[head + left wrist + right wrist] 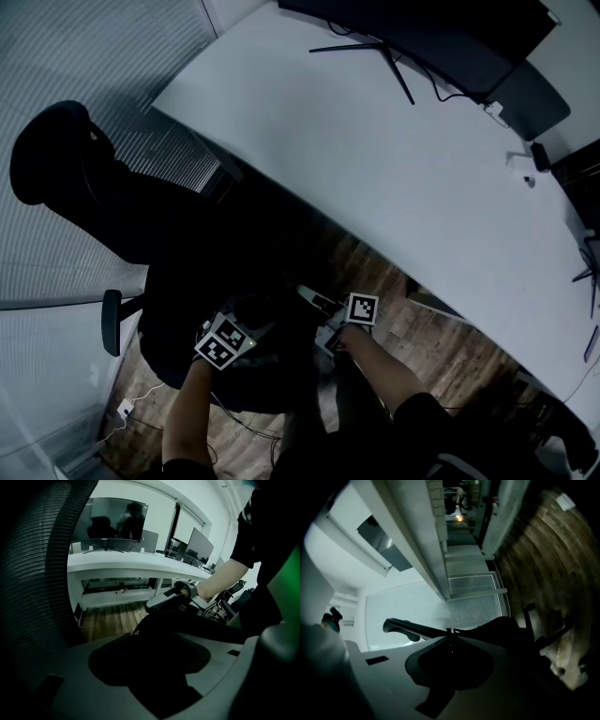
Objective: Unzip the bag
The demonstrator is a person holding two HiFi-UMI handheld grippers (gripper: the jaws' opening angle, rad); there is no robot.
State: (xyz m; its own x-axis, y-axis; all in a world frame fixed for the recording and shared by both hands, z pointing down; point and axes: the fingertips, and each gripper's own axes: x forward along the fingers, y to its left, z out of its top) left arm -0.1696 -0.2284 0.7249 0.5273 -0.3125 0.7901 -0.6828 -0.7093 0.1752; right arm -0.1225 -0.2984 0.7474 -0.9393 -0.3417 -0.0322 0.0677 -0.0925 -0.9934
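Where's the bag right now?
Head view, bottom centre: the black bag sits apparently on the seat of the black office chair, just below the near edge of the white desk.

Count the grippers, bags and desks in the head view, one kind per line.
Grippers: 2 (left gripper, right gripper)
Bag: 1
Desk: 1
Total: 4

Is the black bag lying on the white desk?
No, the black bag sits on the office chair, down beside the white desk.
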